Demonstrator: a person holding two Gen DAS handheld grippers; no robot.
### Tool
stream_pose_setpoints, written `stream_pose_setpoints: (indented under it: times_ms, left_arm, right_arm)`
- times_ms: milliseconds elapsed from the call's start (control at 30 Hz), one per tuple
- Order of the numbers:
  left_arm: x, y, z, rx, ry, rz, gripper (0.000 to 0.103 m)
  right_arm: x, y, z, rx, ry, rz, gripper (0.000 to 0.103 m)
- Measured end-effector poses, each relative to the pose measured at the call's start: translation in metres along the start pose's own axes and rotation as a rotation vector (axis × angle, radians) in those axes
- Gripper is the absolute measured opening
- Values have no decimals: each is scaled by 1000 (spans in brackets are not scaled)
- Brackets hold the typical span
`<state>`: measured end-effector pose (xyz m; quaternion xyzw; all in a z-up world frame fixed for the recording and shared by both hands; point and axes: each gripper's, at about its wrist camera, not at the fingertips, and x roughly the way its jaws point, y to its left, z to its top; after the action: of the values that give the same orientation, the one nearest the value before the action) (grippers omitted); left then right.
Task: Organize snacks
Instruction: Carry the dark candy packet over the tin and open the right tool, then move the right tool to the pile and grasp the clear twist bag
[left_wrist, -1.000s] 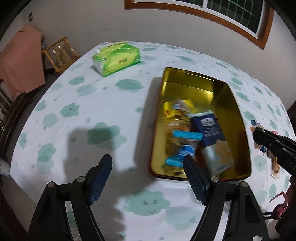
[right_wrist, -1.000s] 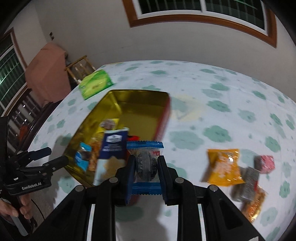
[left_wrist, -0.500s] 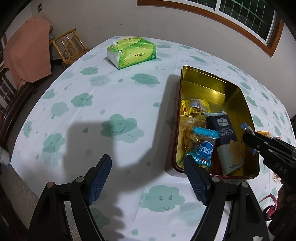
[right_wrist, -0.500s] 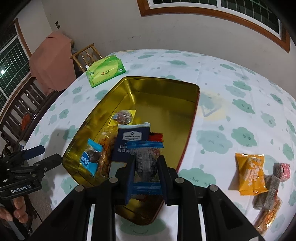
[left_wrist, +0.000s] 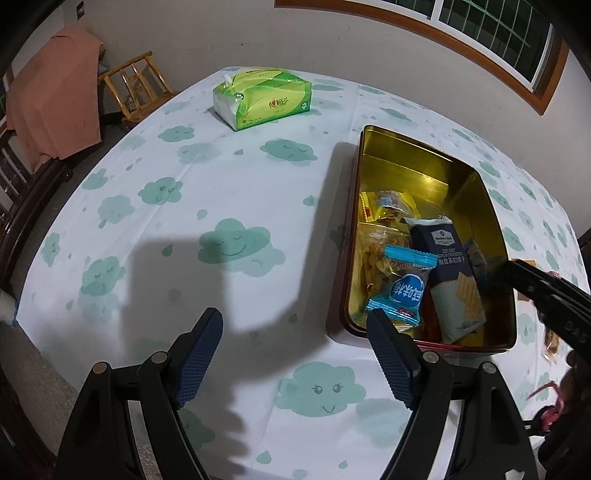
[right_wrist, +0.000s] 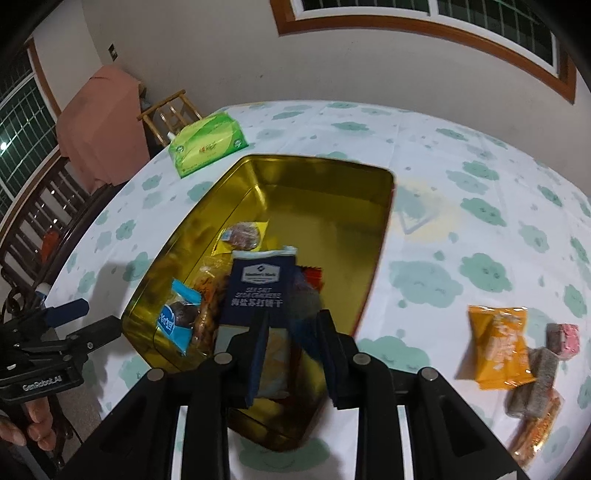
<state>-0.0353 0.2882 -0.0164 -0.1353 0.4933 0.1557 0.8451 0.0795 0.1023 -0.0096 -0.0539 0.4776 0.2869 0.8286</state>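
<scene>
The blue-wrapped snack (right_wrist: 304, 306) sits low and centre in the right wrist view, blurred, over the near end of the gold tin (right_wrist: 317, 160). A second ago the right gripper (right_wrist: 293, 317) clamped it above the table (left_wrist: 221, 177); now the jaws are opening and the snack seems to slip out between them, so this drop looks nearly done. The left gripper (left_wrist: 295, 325) hangs wide open and empty beside the tin. One tin holds about five packets, the cracker pack (right_wrist: 258, 288) among them. At least four snacks (right_wrist: 498, 347) wait at right. One tissue pack (left_wrist: 262, 98) lies at top.
</scene>
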Motion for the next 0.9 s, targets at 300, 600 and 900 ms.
stream_pose_setpoints:
  times_ms: [300, 600, 900]
  left_arm:
    - [-1, -13, 2, 19, -10, -25, 78]
    - [-2, -33, 0, 63, -6, -48, 78]
    - [-3, -48, 0, 91, 1, -45, 78]
  right_arm:
    - [-58, -80, -39, 150, -41, -210, 39]
    - [-73, -170, -89, 364, 38, -388, 43]
    - [-55, -191, -96, 413, 67, -383, 46]
